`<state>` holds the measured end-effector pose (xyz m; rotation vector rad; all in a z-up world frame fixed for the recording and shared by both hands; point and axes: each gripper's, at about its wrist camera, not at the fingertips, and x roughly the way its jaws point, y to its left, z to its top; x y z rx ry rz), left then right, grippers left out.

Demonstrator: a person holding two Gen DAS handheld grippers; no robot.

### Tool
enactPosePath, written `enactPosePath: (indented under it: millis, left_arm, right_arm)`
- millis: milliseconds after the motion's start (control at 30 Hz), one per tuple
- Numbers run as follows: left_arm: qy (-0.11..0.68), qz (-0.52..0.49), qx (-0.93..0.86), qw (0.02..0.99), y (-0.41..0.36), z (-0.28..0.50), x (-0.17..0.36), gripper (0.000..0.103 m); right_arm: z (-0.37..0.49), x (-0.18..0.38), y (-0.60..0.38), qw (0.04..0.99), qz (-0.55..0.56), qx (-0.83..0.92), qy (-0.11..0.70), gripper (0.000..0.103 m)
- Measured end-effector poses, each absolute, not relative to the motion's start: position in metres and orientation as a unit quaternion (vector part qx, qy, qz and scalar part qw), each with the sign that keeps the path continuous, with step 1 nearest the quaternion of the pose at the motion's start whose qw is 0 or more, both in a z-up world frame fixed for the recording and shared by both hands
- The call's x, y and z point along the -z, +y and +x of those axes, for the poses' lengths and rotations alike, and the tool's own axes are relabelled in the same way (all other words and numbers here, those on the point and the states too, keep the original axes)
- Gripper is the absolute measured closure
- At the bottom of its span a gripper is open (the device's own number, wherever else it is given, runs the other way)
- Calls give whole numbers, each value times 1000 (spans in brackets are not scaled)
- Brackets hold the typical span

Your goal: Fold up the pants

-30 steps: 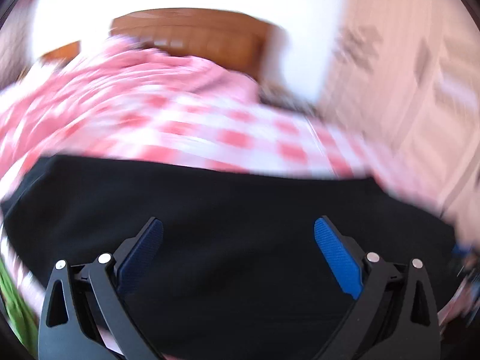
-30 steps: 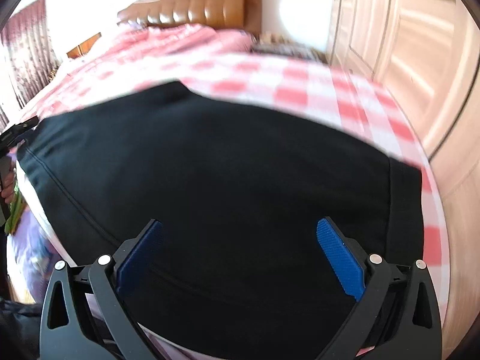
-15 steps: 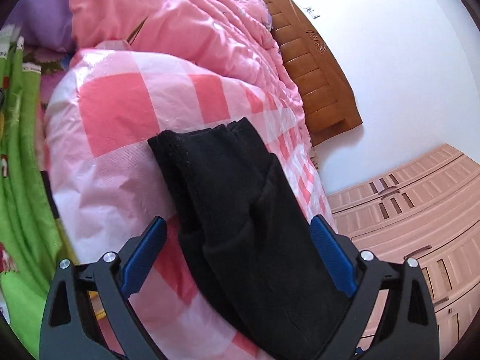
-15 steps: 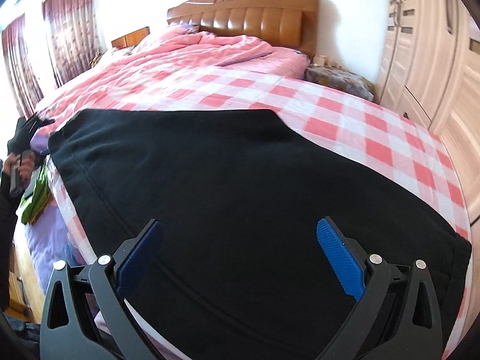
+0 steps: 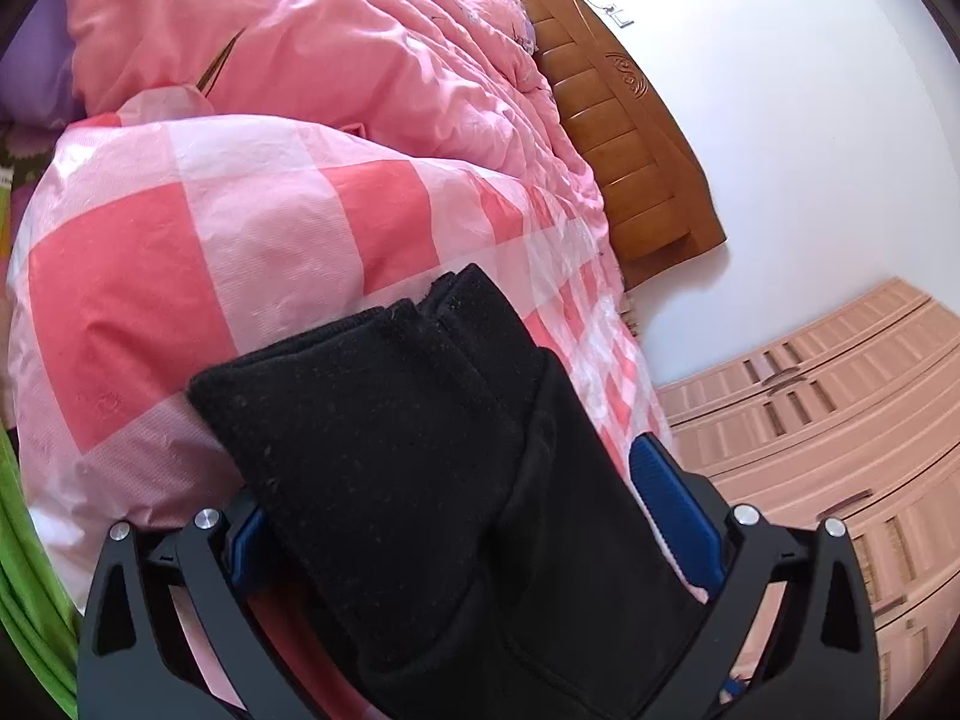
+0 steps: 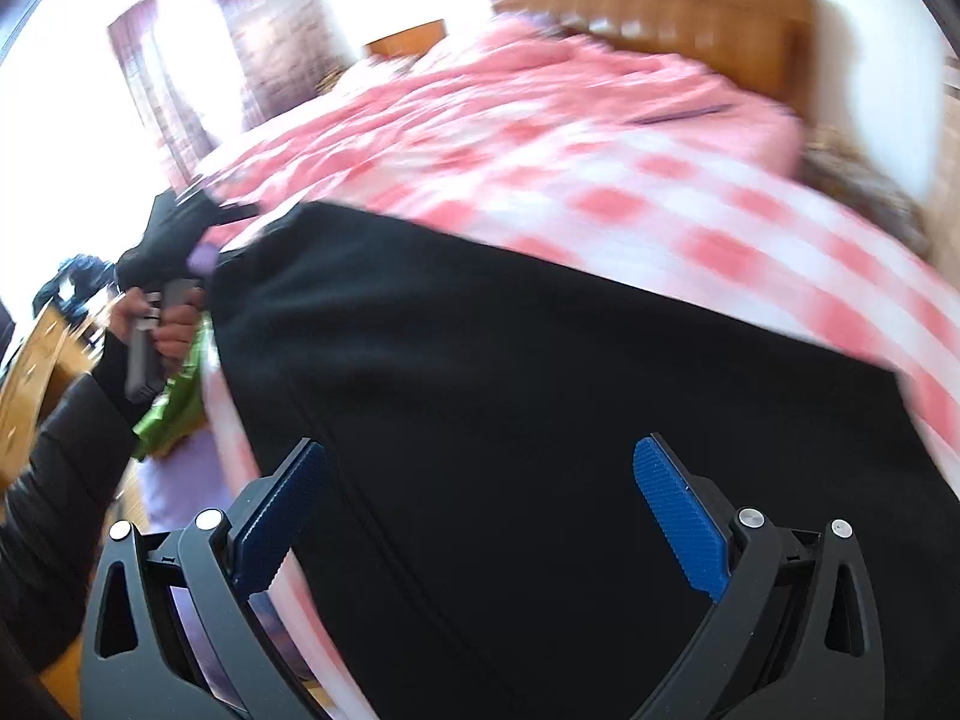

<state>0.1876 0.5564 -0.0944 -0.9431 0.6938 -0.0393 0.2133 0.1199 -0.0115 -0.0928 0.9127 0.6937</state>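
Note:
Black pants (image 6: 570, 408) lie spread on a pink checked bed sheet (image 6: 690, 210). In the left wrist view their folded end (image 5: 390, 432) sits between the wide-apart blue pads of my left gripper (image 5: 456, 516), which straddles the thick edge without clamping it. My left gripper also shows in the right wrist view (image 6: 180, 228) at the pants' left corner, held by a hand. My right gripper (image 6: 480, 492) is open and hovers over the middle of the black cloth. The right wrist view is blurred.
A rumpled pink duvet (image 5: 300, 42) lies beyond the pants toward the wooden headboard (image 5: 624, 120). Pink wardrobe doors (image 5: 840, 420) stand to the right. Green cloth (image 5: 24, 570) hangs at the bed's left edge. Curtains (image 6: 270, 42) and a window are at the far left.
My left gripper has moved in onto the pants' folded end, which now fills the gap between its pads. My right gripper has swung left over the cloth, and its view has blurred.

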Motion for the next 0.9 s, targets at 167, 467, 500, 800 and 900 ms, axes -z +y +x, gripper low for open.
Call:
enactPosePath:
  millis: [167,467,500,800,900]
  left_arm:
    - [361,-328,-61,871,531,188,85,44]
    - [337,-203,-133,910,496,184,62,72]
    - [334,-200,-136,911,496,183,61,73]
    - [333,-168,-152,915,490,184,57,73]
    - [334,-159,-158,915,485,184,54,73]
  right_arm:
    - [238,18,221,821,-133,-349,431,4]
    - [269,54,255,815,-174,-328,445,4]
    - [267,54,256,815,-178,-326,444,4]
    - [266,56,258,817,-179,-325,441,4]
    - [269,57,260,817,-179,-325,441,4]
